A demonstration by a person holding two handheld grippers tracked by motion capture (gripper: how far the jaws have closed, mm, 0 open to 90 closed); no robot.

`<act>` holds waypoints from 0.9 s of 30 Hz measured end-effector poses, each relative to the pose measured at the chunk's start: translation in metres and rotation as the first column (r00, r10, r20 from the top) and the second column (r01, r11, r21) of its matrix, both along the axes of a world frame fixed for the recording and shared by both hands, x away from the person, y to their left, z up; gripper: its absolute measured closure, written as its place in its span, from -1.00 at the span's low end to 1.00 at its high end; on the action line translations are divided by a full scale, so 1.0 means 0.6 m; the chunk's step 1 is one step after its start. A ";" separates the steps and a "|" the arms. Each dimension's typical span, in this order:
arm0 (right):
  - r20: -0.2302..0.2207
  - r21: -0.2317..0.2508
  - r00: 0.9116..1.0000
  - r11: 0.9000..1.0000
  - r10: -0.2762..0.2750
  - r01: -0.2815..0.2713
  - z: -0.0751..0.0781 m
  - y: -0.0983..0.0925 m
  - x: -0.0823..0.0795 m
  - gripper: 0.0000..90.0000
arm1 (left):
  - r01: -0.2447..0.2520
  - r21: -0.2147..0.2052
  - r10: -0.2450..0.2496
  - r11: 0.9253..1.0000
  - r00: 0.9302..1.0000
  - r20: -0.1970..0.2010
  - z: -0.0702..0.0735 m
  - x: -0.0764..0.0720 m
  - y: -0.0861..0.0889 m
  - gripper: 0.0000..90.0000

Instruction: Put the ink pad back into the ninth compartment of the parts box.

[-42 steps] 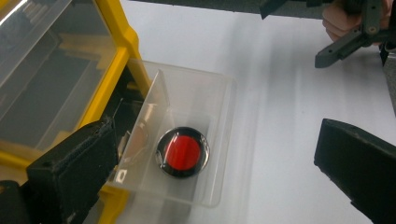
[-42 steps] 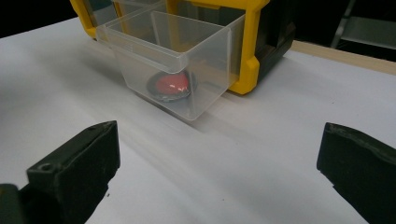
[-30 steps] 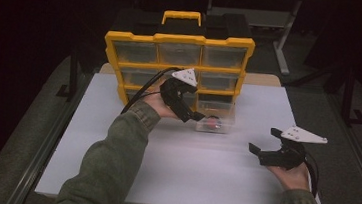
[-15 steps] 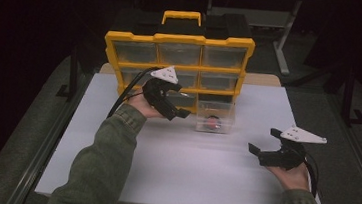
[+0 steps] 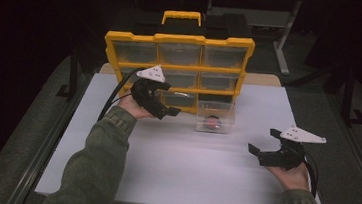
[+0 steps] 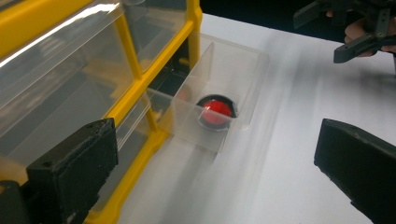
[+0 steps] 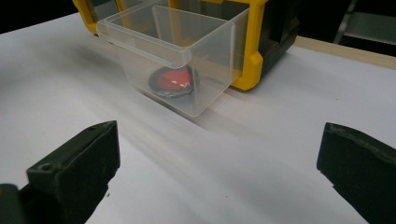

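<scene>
On the white worktop a yellow organiser with clear drawers stands upright at the far side. At the left, the left tongs sit close in front of the organiser's lower rows, held in the person's left hand with an olive sleeve trailing back toward the near edge. In the left gripper view their two black jaws stand wide apart with nothing between them, one jaw just beside the yellow frame, the other over bare worktop. To the right of them, a clear drawer is pulled out from the bottom right bay of the organiser and rests on the worktop, its back end at the frame. Inside it lies a red round piece in a black ring, flat on the drawer floor. It lies ahead of the left tongs and apart from them, not touched. Farther right and nearer the person, the right tongs rest low over the worktop in the right hand, well apart from the drawer. In the right gripper view their jaws are also spread wide and empty, and the drawer with the red piece lies ahead between them.
</scene>
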State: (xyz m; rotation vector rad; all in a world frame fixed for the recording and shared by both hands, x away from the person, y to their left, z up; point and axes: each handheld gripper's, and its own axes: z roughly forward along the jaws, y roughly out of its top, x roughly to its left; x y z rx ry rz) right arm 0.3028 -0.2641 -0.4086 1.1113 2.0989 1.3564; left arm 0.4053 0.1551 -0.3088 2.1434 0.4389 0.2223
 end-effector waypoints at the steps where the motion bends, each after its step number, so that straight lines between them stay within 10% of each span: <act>1: 0.000 0.000 1.000 1.000 0.000 0.000 0.000 0.000 0.000 -1.00 | -0.008 -0.007 0.008 1.000 1.000 -0.003 0.000 -0.001 0.004 -1.00; 27: -0.010 -0.009 1.000 1.000 0.004 -0.004 -0.003 0.003 0.001 -1.00 | -0.099 -0.028 0.099 0.995 0.995 0.000 -0.040 -0.028 0.070 -1.00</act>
